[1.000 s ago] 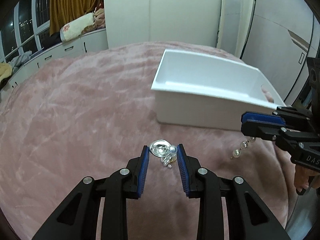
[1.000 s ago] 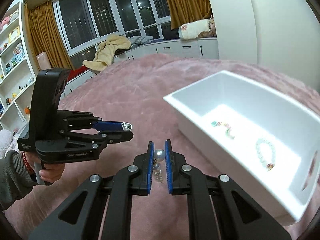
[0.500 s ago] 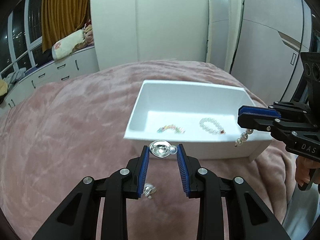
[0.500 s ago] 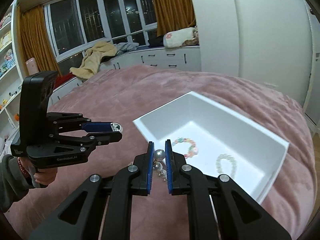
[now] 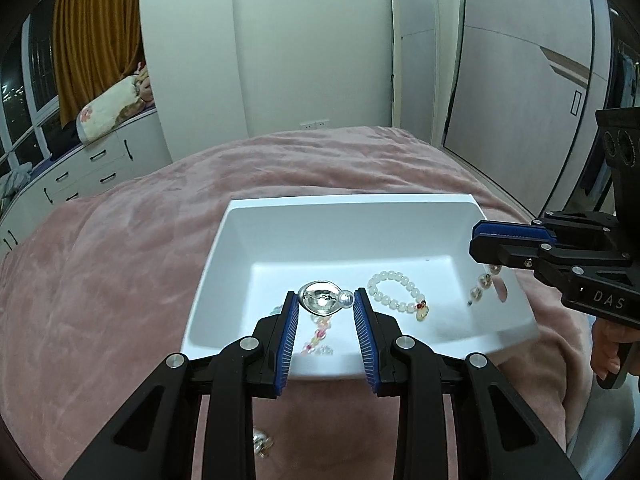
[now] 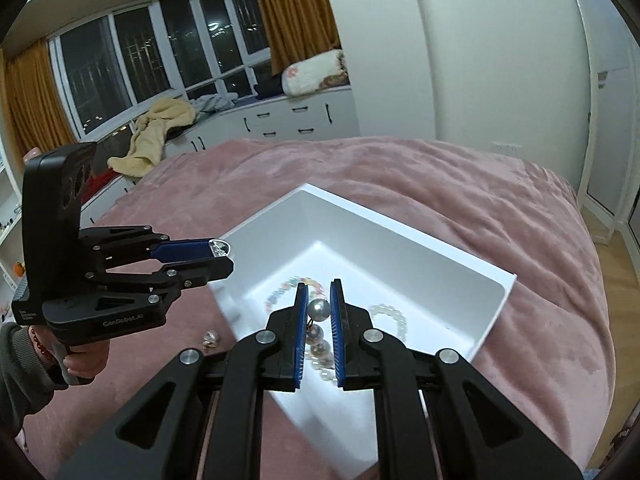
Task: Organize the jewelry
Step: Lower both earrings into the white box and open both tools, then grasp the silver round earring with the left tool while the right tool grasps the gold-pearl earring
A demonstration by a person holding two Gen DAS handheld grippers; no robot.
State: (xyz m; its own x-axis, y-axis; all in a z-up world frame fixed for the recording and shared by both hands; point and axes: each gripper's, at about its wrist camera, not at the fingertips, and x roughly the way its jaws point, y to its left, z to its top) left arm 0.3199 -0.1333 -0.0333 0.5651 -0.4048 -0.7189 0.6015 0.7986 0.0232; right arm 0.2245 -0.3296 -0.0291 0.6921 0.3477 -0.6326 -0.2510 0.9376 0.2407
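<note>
A white box [image 5: 224, 264] [image 6: 476, 264] sits on the pink bed. My left gripper [image 5: 325, 304] is shut on a silver earring [image 5: 323, 302] and holds it above the box's near left part. My right gripper [image 6: 319, 307] is shut on a pearl drop earring [image 6: 318, 309] whose beads hang below the jaws, over the box; it also shows in the left wrist view [image 5: 482, 282]. In the box lie a white bead bracelet [image 5: 394, 290] [image 6: 394, 316] and a pastel bead bracelet [image 5: 318, 334] [image 6: 296, 285]. Another small earring [image 5: 262, 444] [image 6: 211, 338] lies on the blanket outside the box.
The pink blanket [image 5: 100, 280] covers the bed all round the box. White drawers [image 6: 296, 116] run under the window with clothes and a pillow on top. A wardrobe wall [image 5: 320, 60] stands behind the bed.
Both grippers have risen and moved forward over the box with their earrings. One earring stayed behind on the blanket.
</note>
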